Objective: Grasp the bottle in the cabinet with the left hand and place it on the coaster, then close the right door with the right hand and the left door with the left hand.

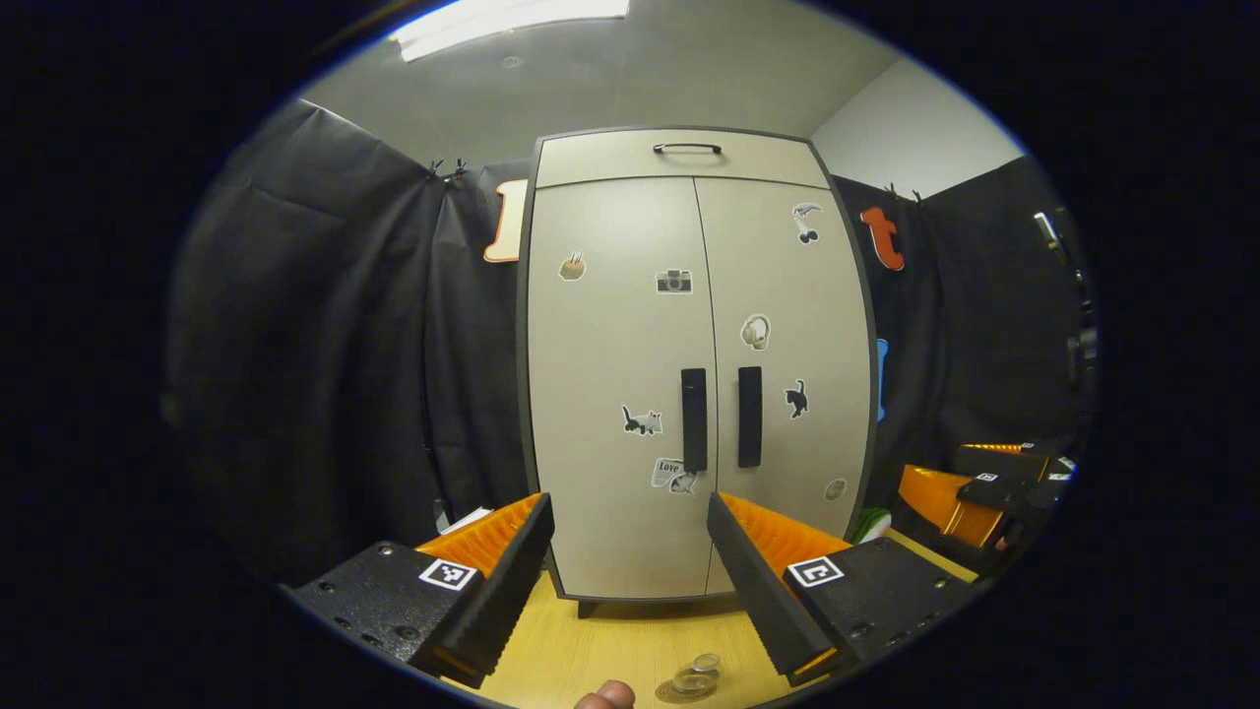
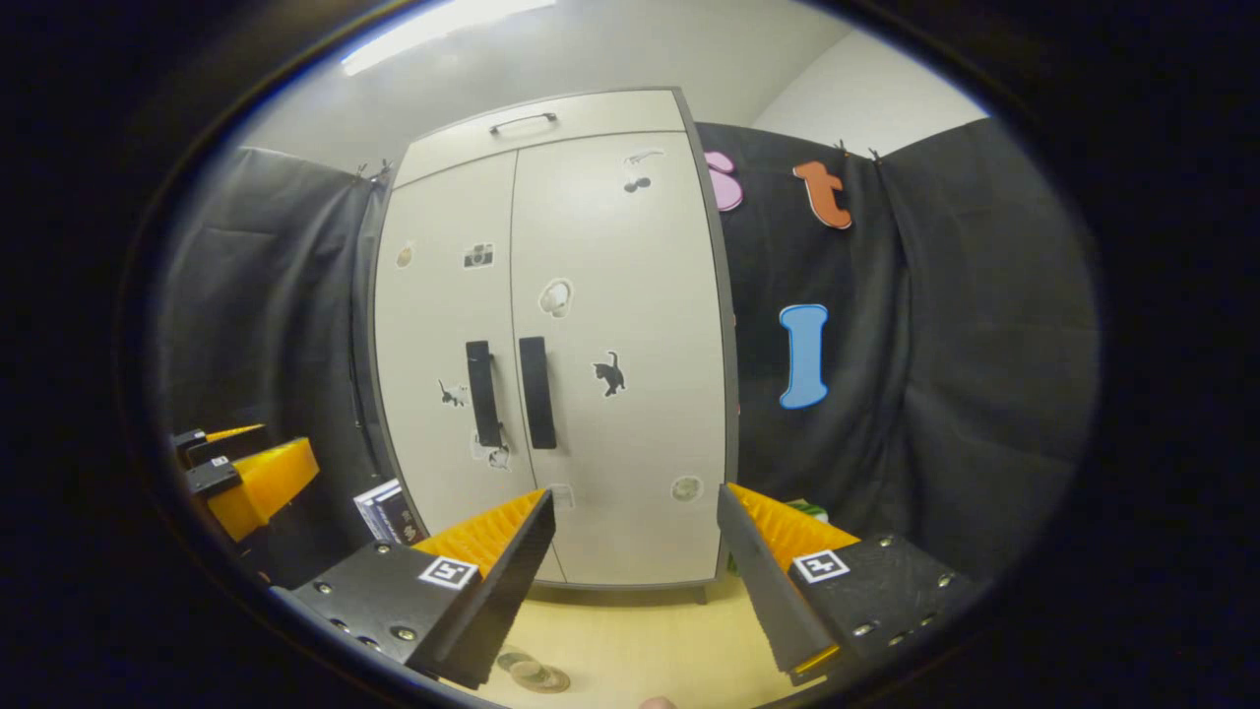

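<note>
The pale cabinet (image 1: 630, 394) stands on the wooden table, both doors closed and their two dark handles (image 1: 722, 418) side by side. In the left gripper view my left gripper (image 1: 635, 665) is open and empty, facing the doors. A small clear bottle (image 1: 697, 675) stands on a round brown coaster (image 1: 674, 693) low between its fingers, in front of the cabinet. My right gripper (image 2: 635, 668) is open and empty too, facing the cabinet (image 2: 591, 394). The bottle and coaster (image 2: 534, 676) lie by its left finger. The right gripper (image 1: 984, 492) also shows at the right, and the left gripper (image 2: 241, 473) at the left.
Black cloth hangs behind and beside the cabinet. A green item (image 1: 871, 522) sits at the cabinet's right foot, and a dark box (image 2: 386, 512) at its left. A fingertip (image 1: 605, 697) pokes in at the bottom edge. The wooden table (image 1: 610, 640) runs before the cabinet.
</note>
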### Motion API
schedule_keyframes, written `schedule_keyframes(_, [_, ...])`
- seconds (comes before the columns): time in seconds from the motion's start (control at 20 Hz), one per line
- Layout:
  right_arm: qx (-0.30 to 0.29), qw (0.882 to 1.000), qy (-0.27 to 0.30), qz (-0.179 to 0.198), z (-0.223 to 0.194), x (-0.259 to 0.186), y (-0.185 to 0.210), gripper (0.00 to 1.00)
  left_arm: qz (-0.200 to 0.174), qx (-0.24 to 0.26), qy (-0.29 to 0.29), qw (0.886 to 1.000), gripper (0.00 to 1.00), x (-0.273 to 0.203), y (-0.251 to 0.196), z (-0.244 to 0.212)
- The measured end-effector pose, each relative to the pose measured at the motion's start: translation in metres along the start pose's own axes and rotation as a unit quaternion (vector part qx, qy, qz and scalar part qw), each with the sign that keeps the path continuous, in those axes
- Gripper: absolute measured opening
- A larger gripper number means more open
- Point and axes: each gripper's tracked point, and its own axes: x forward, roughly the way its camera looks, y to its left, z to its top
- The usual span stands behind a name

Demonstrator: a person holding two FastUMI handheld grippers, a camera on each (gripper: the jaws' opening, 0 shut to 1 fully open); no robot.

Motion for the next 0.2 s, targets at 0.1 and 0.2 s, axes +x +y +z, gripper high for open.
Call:
schedule_keyframes(0.1, [-0.004,1.0,-0.001,-0.001,0.0017,-0.0027,-0.0005,1.0,-0.002,-0.001,0.003,1.0,0.99,-0.0009,-0.0008,-0.0044])
schedule_keyframes(0.2, [-0.003,1.0,-0.004,-0.003,0.004,-0.0047,-0.0015,1.0,-0.004,-0.005,0.008,1.0,0.99,-0.0004,-0.0015,-0.0083])
